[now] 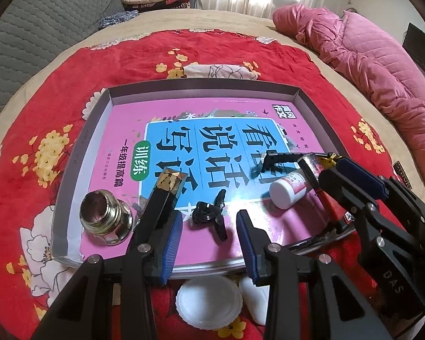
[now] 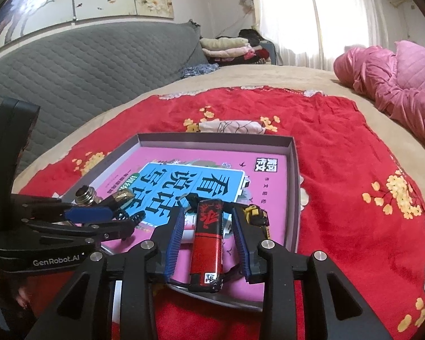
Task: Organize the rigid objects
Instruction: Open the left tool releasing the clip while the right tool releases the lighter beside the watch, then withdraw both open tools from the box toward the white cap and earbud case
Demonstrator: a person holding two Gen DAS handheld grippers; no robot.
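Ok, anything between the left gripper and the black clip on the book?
Nothing visible. The black clip lies in line with the open left gripper; gold-tipped bar to its left, white bottle to its right.

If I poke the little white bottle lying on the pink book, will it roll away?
Probably, a bit. The white bottle is round and lies on its side on the glossy book, so a sideways nudge would likely set it rolling. It looks like small, light plastic, so it should move easily. The tray wall would probably stop it.
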